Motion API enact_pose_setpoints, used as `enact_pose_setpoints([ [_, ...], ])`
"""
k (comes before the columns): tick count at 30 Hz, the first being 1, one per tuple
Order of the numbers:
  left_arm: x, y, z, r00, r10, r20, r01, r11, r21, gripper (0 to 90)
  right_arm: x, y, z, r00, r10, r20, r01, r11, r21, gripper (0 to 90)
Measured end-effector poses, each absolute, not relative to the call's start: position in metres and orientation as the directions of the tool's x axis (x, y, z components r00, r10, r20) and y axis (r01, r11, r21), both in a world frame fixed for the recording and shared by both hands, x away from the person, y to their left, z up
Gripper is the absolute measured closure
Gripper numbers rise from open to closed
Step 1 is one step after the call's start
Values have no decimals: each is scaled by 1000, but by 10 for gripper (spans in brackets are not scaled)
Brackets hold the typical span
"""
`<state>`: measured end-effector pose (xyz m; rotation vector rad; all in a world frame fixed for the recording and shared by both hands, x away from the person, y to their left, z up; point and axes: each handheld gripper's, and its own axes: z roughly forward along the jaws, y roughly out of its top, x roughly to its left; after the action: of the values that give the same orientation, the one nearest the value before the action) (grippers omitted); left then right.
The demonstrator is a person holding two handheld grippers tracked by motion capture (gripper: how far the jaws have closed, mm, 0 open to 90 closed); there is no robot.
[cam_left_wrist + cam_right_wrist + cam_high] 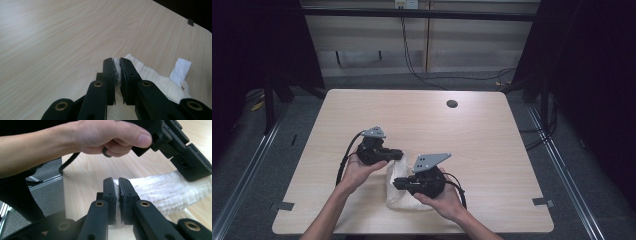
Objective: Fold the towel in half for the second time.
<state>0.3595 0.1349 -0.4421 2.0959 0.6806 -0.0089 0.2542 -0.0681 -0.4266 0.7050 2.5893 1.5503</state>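
Item: white cloth, folded, waffle-textured, lying on the near middle of the light wooden table, between the person's two hands. A white label is attached at one edge of it, seen in the left gripper view. Left gripper: held in the person's left hand, pointing toward the table's right side, its black jaws drawn narrow and pinching a fold at the far end of the cloth; in its own view a sliver of white fabric sits pressed between the two pads. Right gripper: held in the right hand, pointing toward the table's left side, jaws likewise narrow and clamped on an edge of the cloth nearer the person; its own view shows the fabric squeezed between the pads and the roll-like fold running away toward the other gripper. Both grippers sit close together over the cloth, each with a grey three-cornered plate on top. Also present: a round dark grommet hole near the table's far edge, well apart from the cloth.
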Motion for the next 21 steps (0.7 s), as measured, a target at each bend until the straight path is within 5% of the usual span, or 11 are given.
enact_pose_setpoints([
  [21,361,90,-469,855,432,-287,491,-496,716,827,240,-96,-454,-866,465,183,402,431,808,846],
])
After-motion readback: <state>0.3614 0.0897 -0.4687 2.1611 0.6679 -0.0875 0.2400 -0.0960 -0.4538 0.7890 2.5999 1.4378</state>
